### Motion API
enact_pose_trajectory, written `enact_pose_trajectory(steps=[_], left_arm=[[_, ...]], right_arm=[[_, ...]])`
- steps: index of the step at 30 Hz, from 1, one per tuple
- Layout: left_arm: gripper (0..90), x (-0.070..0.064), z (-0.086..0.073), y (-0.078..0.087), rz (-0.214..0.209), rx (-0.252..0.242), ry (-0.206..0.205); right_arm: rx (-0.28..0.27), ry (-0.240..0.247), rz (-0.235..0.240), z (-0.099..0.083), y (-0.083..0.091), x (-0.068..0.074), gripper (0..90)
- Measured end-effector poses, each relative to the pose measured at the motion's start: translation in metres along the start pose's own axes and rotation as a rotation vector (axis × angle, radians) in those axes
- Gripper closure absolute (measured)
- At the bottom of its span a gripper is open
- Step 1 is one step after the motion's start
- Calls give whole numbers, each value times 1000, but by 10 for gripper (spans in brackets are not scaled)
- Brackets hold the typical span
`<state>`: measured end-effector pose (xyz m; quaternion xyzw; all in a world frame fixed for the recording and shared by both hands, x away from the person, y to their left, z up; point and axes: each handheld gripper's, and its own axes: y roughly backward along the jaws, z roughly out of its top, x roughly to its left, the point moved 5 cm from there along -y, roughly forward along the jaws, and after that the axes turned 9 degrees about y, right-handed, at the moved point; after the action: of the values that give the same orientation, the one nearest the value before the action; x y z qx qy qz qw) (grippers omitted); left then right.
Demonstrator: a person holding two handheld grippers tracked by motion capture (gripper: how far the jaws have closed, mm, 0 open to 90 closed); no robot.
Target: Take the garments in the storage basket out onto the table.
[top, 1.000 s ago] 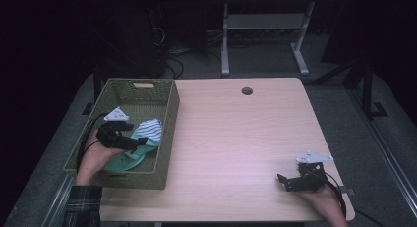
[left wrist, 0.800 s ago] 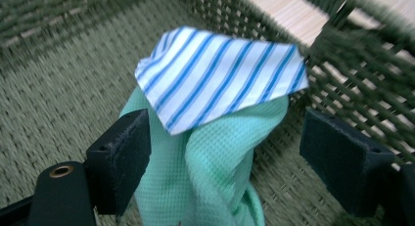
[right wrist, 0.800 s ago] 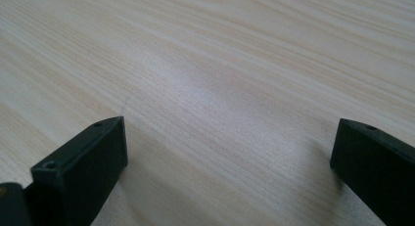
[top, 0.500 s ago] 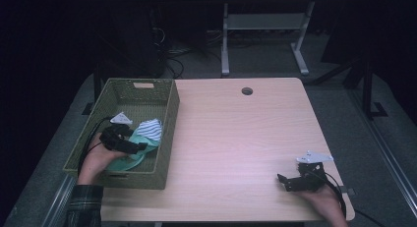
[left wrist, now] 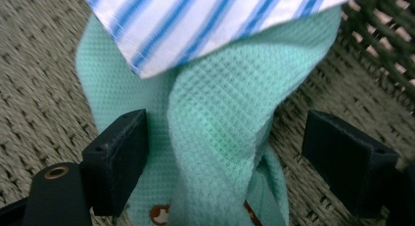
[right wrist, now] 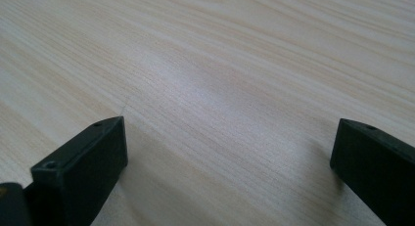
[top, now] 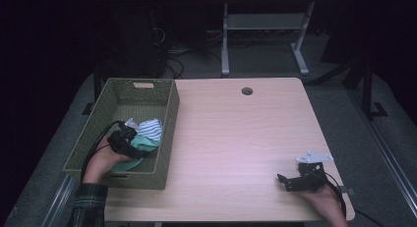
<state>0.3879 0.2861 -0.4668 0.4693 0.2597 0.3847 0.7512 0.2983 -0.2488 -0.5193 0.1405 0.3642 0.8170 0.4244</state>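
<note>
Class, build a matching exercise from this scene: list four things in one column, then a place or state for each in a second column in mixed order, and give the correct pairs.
Things
1. mint green cloth
2. striped cloth
3. right claw
4. woven basket

Places or states
A. open above bare tabletop at the near right
B. stands at the table's left side
C. between the left claw's open jaws
D. lies partly over the green cloth

Pairs: 1-C, 2-D, 3-A, 4-B
</note>
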Motion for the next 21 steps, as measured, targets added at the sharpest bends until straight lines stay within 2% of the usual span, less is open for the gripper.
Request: enact_pose_trajectory(steps=[7, 9, 11, 15, 18, 20, 21], left_arm=[[173, 0, -2, -5, 23, 41, -3], [211, 1, -3, -6, 39, 60, -9], [232, 2, -4, -7, 52, 74, 2], [267, 3, -4, -8, 64, 85, 7], [393, 5, -4, -6, 67, 88, 28], [532, 5, -4, -5, 67, 81, 36], [623, 5, -3, -2, 31, 77, 54]], right_arm=[[0, 0, 0, 0, 0, 0, 0], [0, 0, 0, 0, 0, 0, 0], [0, 0, 0, 0, 0, 0, 0], [0, 0, 0, 0, 0, 0, 0], [0, 0, -1, 0, 0, 0, 0], [0, 0, -1, 0, 0, 0, 0], [0, 0, -1, 0, 0, 0, 0]])
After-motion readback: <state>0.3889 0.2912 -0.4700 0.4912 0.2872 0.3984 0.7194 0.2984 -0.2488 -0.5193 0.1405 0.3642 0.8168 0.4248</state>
